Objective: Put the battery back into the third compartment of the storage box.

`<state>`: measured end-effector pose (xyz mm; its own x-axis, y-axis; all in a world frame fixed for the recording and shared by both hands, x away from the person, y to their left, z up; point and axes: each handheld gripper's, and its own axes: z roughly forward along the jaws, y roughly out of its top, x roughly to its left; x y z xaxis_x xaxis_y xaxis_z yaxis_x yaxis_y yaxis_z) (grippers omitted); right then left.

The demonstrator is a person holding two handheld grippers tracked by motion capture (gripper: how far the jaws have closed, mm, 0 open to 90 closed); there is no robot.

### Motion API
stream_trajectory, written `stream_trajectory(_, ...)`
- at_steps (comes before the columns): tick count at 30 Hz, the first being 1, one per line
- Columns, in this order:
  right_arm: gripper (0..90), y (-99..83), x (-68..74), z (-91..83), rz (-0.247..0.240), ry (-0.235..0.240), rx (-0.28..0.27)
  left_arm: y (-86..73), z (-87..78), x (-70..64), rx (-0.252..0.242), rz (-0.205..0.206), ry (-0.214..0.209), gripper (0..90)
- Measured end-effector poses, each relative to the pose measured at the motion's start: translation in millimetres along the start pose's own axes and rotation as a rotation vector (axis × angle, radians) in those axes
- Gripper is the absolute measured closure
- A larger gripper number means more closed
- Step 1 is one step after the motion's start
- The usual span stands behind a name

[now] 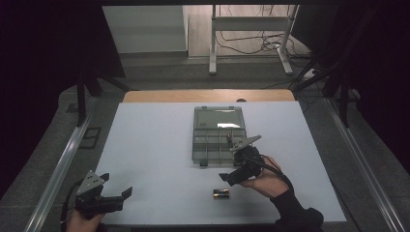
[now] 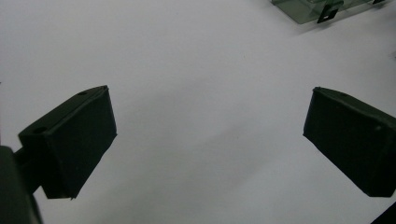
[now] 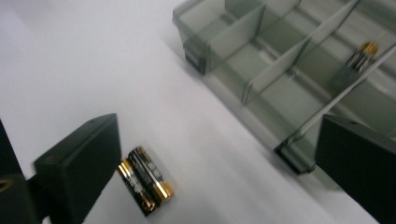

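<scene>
My right claw (image 3: 219, 154) hangs over the worktop (image 1: 154, 145) with jaws apart and empty; two batteries (image 3: 144, 179) lie just beside its left jaw, the open compartment box (image 3: 289, 70) ahead. My left claw (image 2: 210, 140) is spread wide, empty

Both grippers, left (image 1: 118, 195) and right (image 1: 232, 171), are black with grey three-cornered top plates, trailing black cables; a dark sleeve (image 1: 297, 210) at 5 o'clock
</scene>
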<state>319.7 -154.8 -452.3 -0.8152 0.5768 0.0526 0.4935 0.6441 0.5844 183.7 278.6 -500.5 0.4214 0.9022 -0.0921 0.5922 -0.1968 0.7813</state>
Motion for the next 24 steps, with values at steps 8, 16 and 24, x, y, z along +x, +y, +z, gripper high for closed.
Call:
stream_trajectory(8,18.2,-7.4,17.9,15.0,-0.069,-0.015,0.076,-0.1,-0.2,-0.5,-0.001,0.002,0.000,2.9)
stream_trajectory(16,33.0,-13.6,23.5,28.1,-0.111,0.027,0.131,0.0,-0.1,-0.5,-0.001,0.003,-0.001,2.9)
stream_trajectory(24,49.5,-17.6,27.9,38.0,-0.153,0.048,0.183,-0.1,-0.2,-0.6,-0.002,0.003,-0.002,2.9)
